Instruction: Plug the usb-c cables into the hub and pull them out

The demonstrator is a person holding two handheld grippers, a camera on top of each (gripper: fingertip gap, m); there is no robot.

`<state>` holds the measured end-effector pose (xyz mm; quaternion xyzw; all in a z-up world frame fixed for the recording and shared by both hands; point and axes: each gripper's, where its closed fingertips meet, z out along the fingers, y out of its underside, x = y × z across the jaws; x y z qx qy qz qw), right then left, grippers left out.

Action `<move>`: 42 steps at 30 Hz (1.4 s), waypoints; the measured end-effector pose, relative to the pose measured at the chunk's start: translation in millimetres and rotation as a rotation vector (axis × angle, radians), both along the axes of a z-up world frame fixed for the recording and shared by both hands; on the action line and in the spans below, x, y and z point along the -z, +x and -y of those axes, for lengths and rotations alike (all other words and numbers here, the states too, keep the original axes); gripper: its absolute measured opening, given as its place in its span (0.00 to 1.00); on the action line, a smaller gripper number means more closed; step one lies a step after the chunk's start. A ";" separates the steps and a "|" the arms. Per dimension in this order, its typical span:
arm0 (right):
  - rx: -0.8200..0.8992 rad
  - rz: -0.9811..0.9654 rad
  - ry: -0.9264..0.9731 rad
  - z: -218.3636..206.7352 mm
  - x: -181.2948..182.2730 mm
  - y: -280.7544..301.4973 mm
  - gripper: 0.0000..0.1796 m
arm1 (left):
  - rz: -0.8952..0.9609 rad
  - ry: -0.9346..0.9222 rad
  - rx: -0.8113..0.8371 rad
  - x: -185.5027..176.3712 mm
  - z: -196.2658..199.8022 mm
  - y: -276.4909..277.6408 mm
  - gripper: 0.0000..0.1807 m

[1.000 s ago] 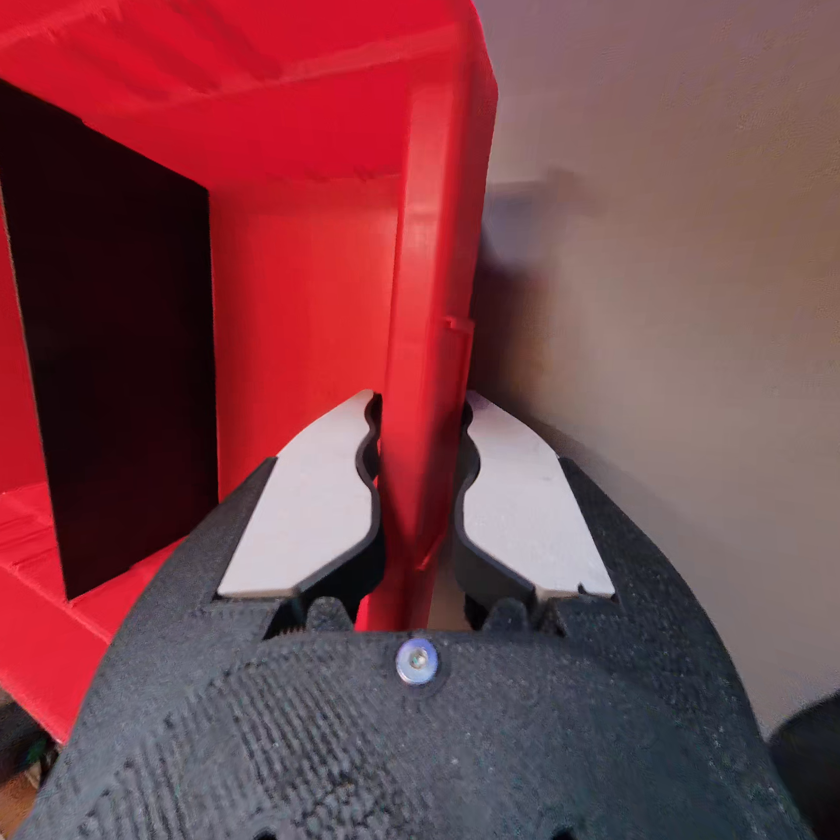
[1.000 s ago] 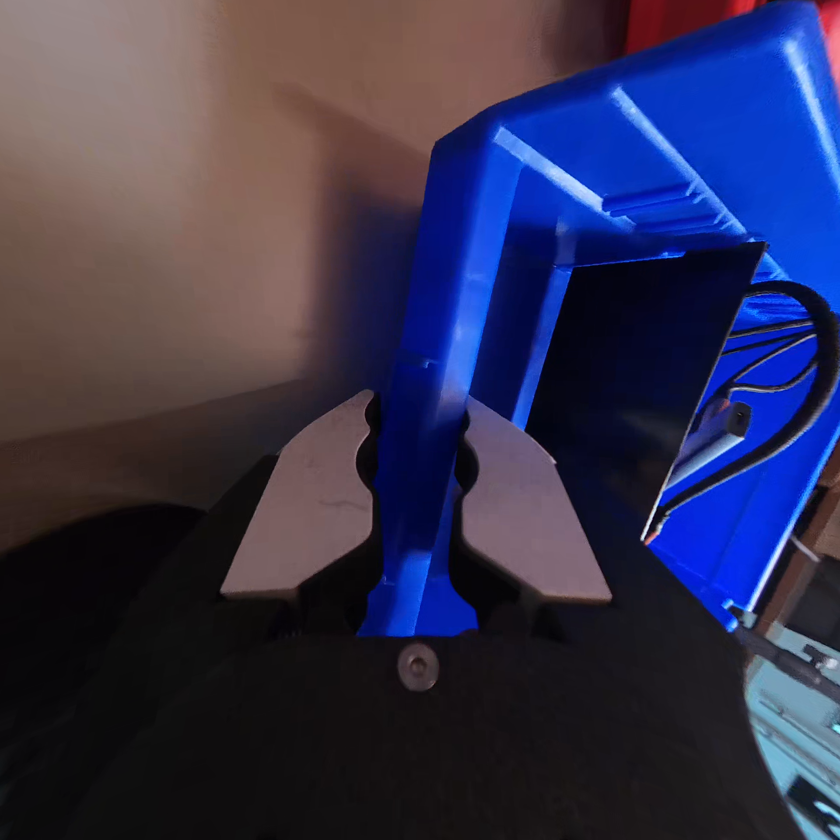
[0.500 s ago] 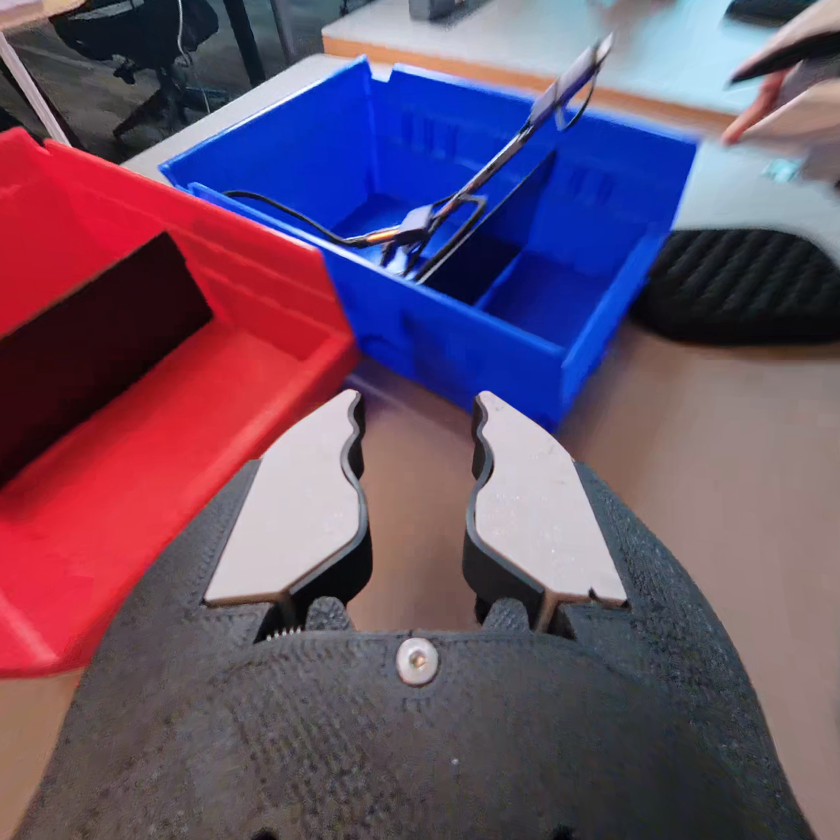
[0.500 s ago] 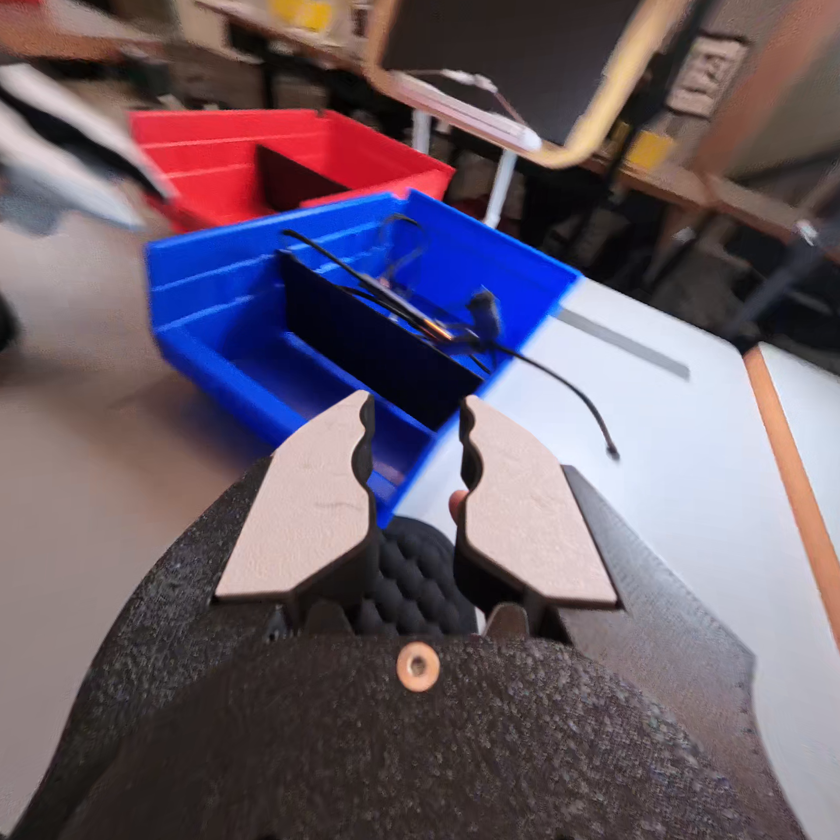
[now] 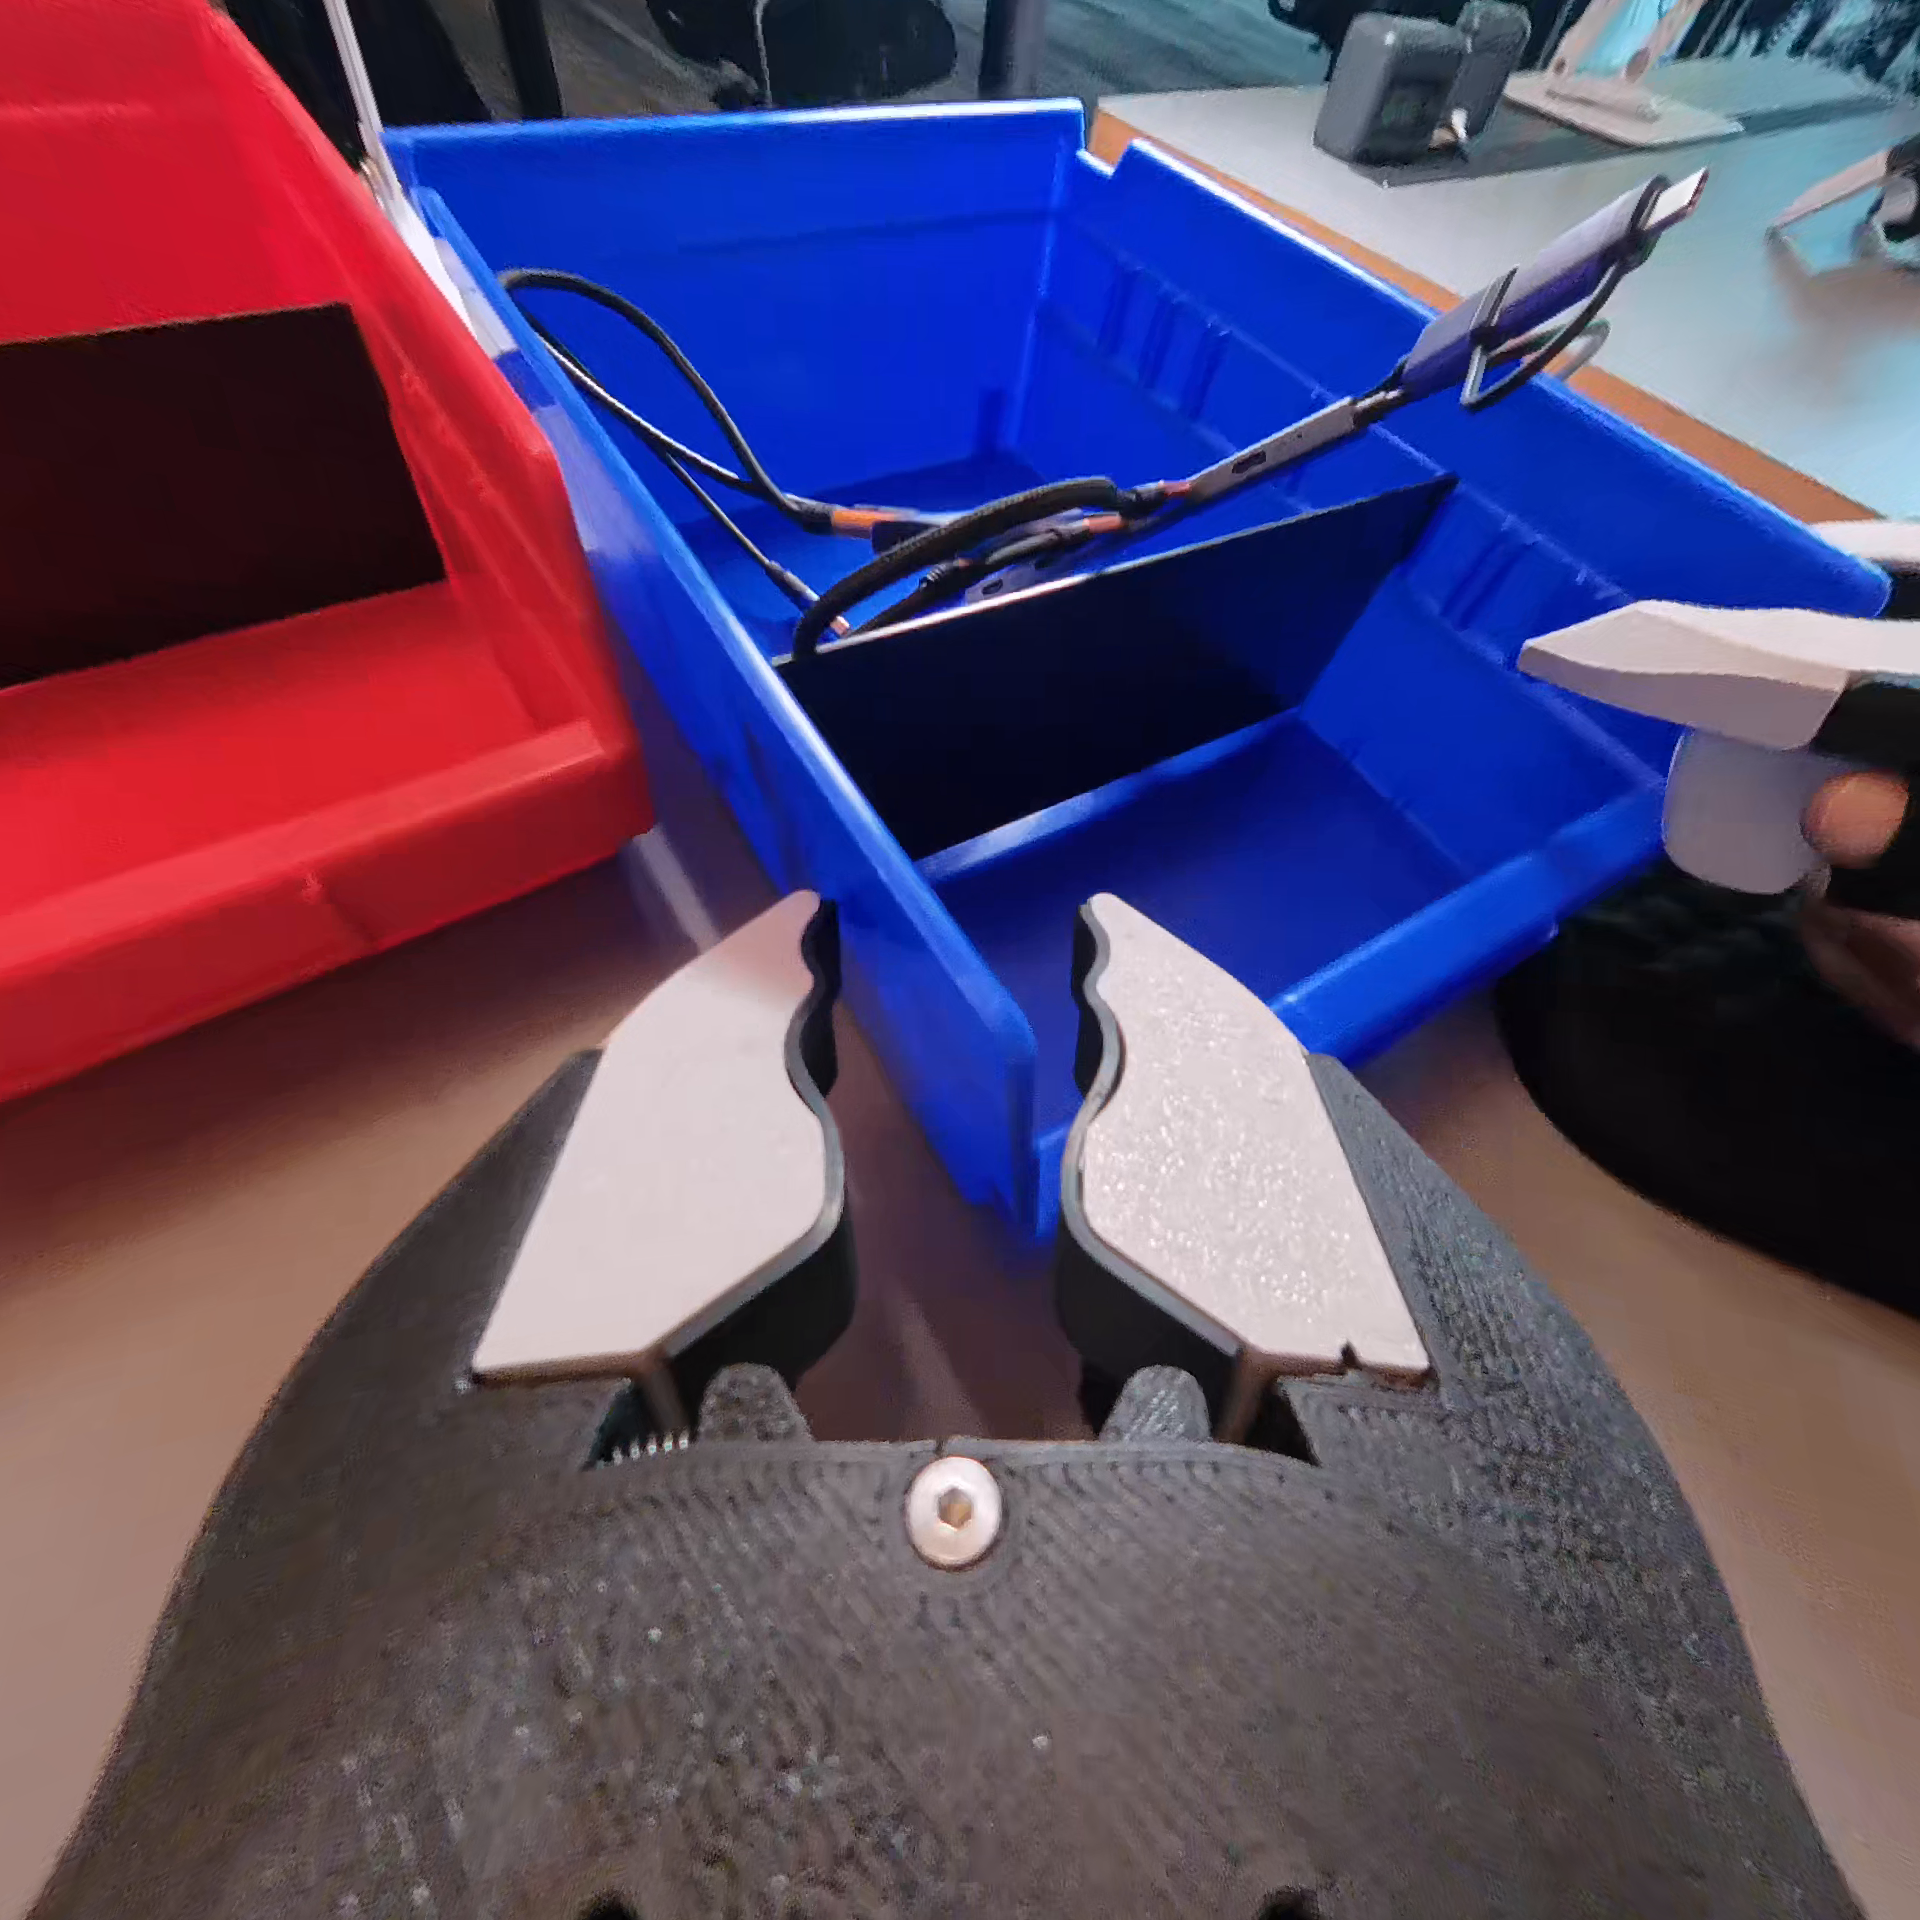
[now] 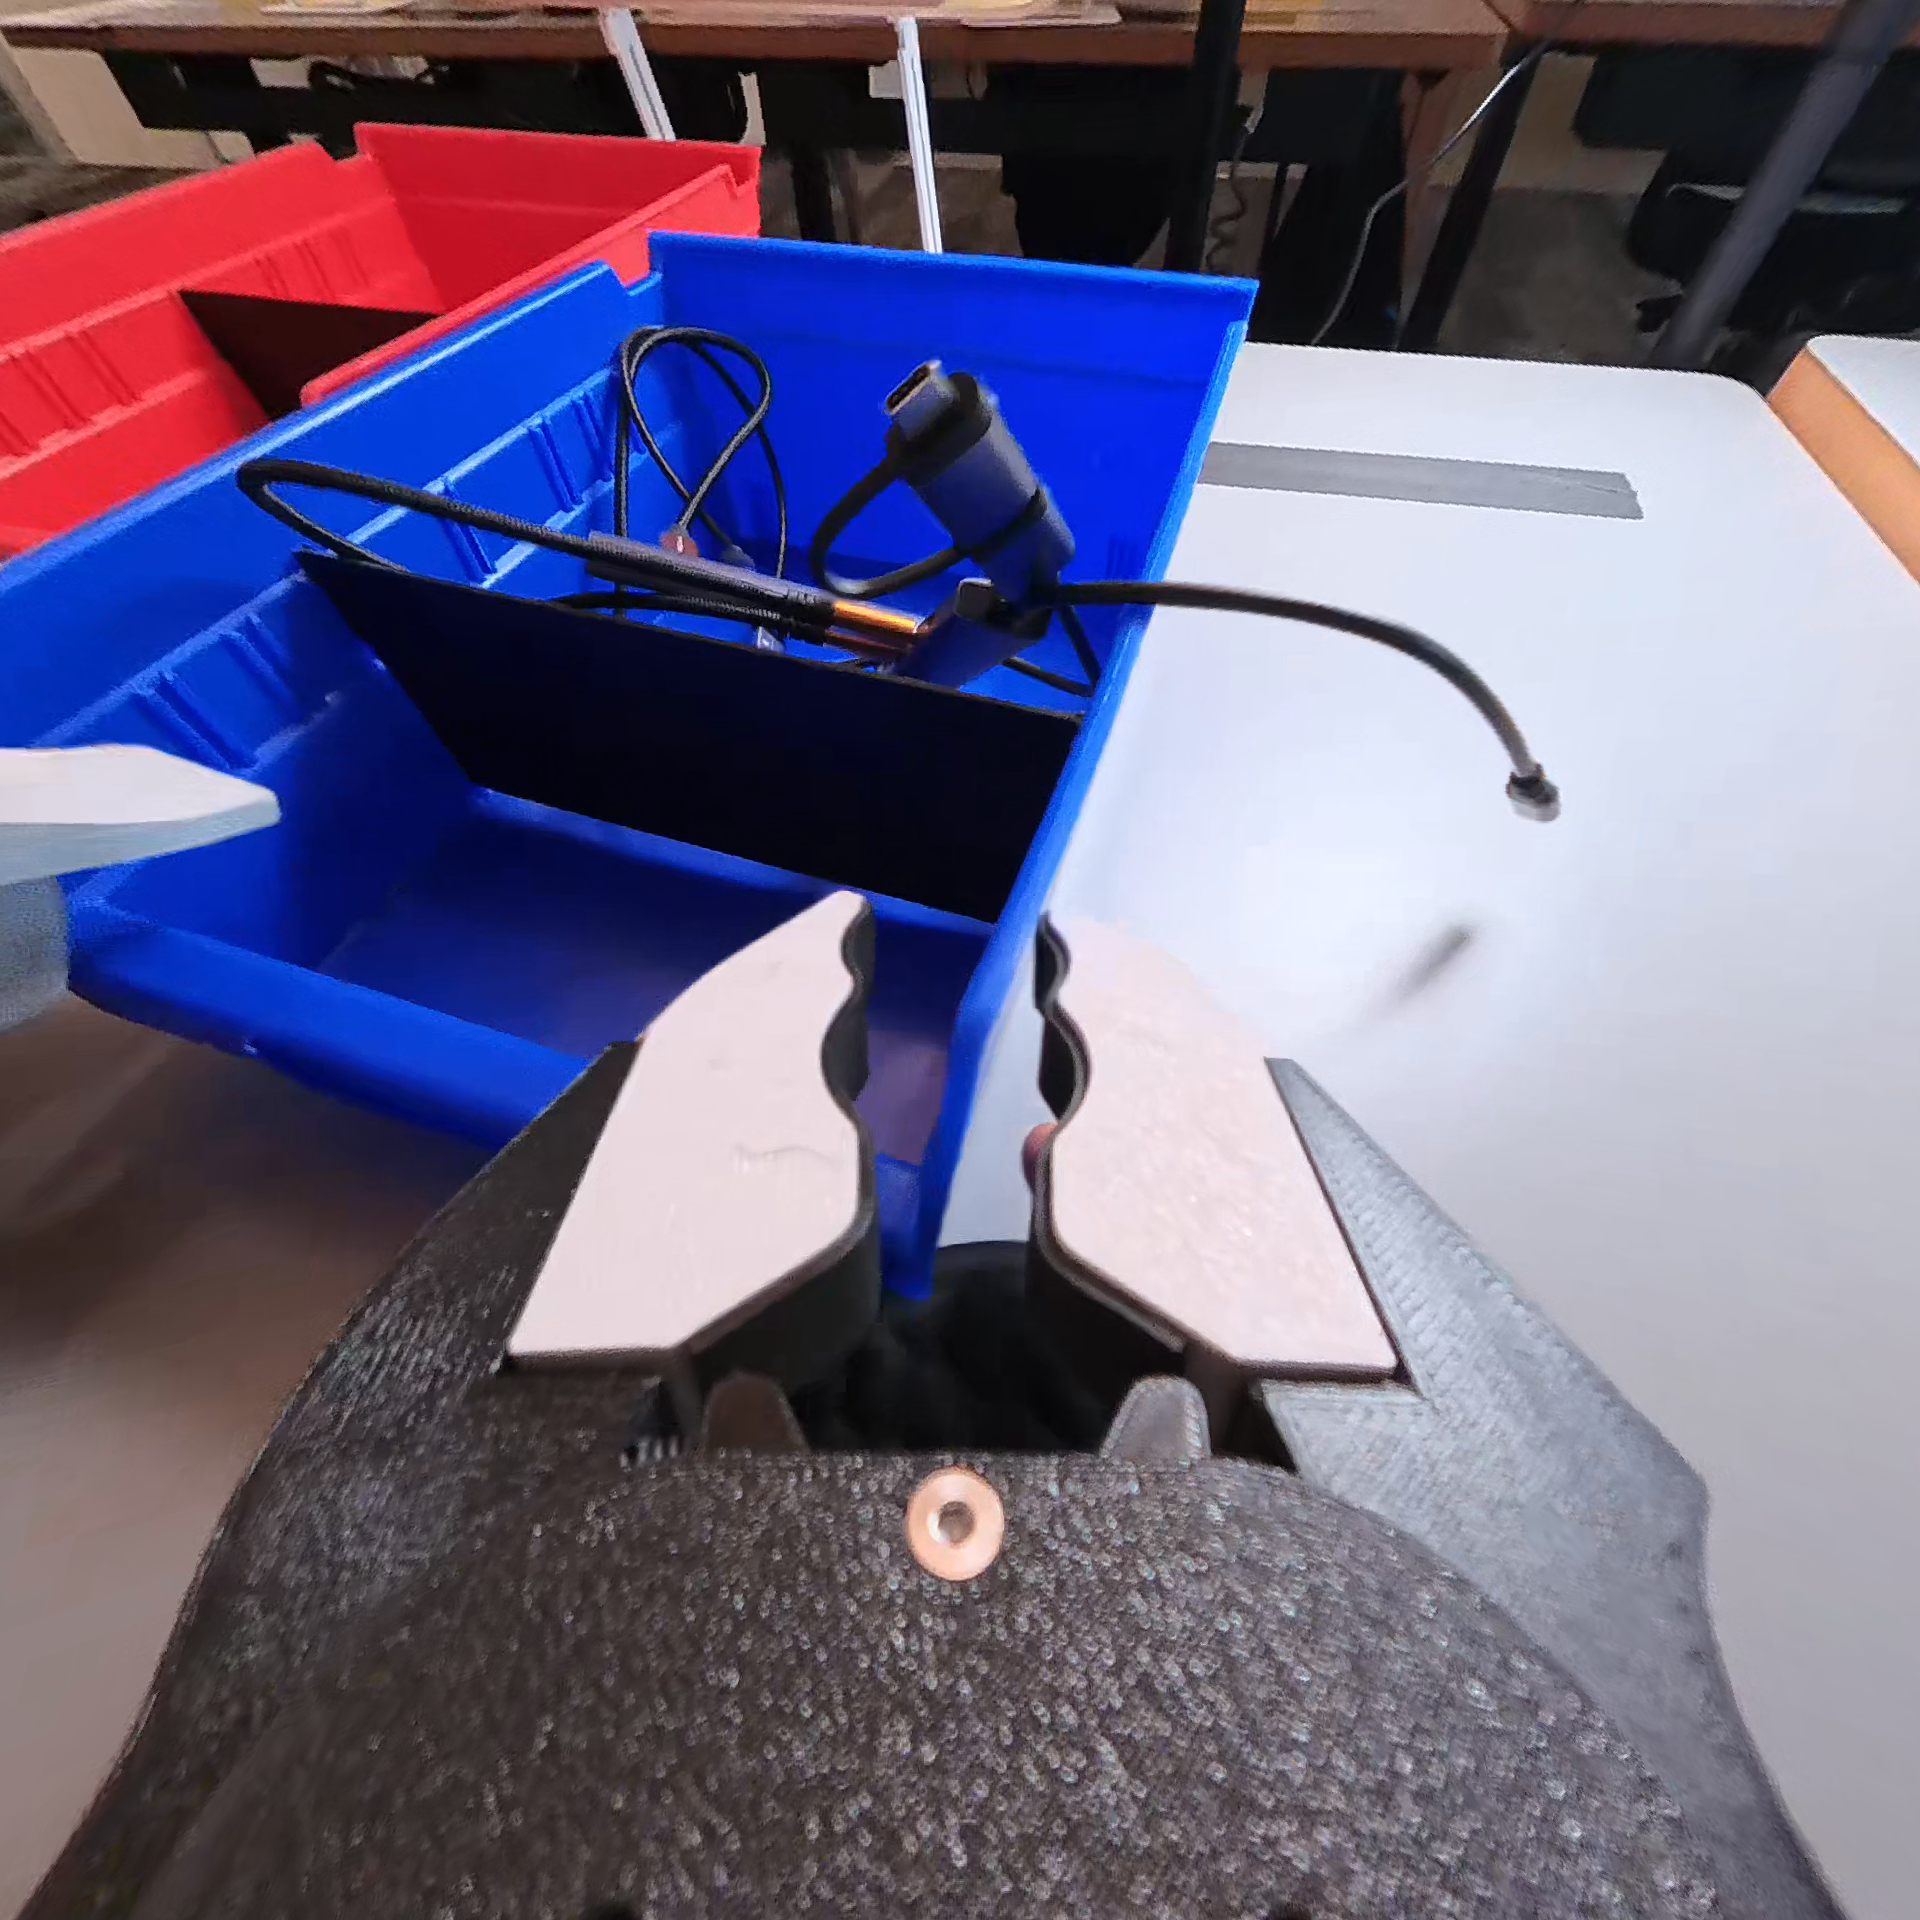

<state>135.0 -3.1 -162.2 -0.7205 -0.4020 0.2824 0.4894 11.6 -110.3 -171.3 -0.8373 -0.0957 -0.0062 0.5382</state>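
A blue bin stands on the table with a black divider across it. The far compartment holds a slim grey-blue hub that leans up over the rim, and tangled black USB-C cables. One cable hangs out over the bin's right wall. My left gripper is open and empty, and the bin's near left corner shows between its fingers. My right gripper is open and empty at the near right corner.
A red bin with a black divider sits just left of the blue bin. A grey tape strip lies on the white table to the right. A black padded object lies by the right hand. Other desks stand behind.
A second ago my left gripper was shut on the red bin's wall and my right on the blue bin's wall. Both have let go, and both now sit open at the blue bin's near corners.
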 end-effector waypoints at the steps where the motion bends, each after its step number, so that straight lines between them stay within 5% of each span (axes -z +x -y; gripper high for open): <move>1: 0.018 0.011 0.012 -1.8 1.7 0.6 0.15 | 0.005 0.015 -0.019 -0.7 -2.0 -0.6 0.23; 4: 0.085 0.022 0.048 -8.3 0.1 6.2 0.05 | 0.007 0.059 -0.072 -2.2 -5.5 -5.5 0.19; 9: 0.140 -0.011 0.180 2.5 -25.5 19.8 0.04 | -0.030 0.060 -0.090 -11.2 -1.1 -6.4 0.10; 15: 0.101 -0.123 0.311 39.5 -110.3 31.7 0.05 | -0.096 0.203 -0.081 -83.4 27.1 3.4 0.09; 20: -0.055 -0.230 0.360 90.1 -181.0 -12.3 0.06 | -0.190 0.298 -0.167 -164.9 87.0 -29.5 0.08; 25: -0.236 -0.270 0.395 156.2 -209.9 -95.8 0.06 | -0.268 0.368 -0.367 -207.2 175.6 -91.8 0.08; 33: -0.474 -0.225 0.286 255.1 -152.8 -226.8 0.08 | -0.293 0.248 -0.687 -174.2 299.8 -200.2 0.04; 42: -0.579 -0.057 0.165 282.6 -40.1 -294.5 0.10 | -0.123 0.065 -0.757 -62.2 326.2 -278.5 0.02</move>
